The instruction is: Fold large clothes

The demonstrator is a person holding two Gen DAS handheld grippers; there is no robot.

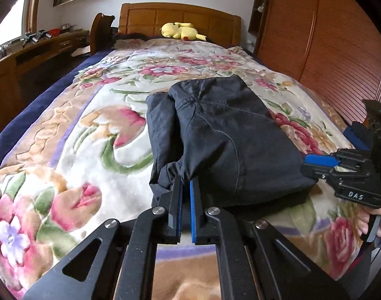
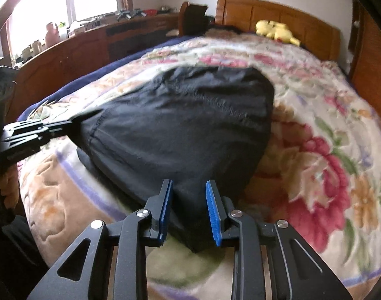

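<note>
A folded dark garment, likely trousers judging by the seams, lies on the floral blanket covering the bed, near the foot end. The left hand-held gripper has its blue pads pressed nearly together on a bunched near corner of the garment's fabric. The right hand-held gripper holds the opposite near corner; its jaws stand partly apart with thick folded cloth filling the gap, though motion blur makes the contact hard to confirm. A yellow plush toy rests by the wooden headboard. A wooden wardrobe stands along the bed's right side.
</note>
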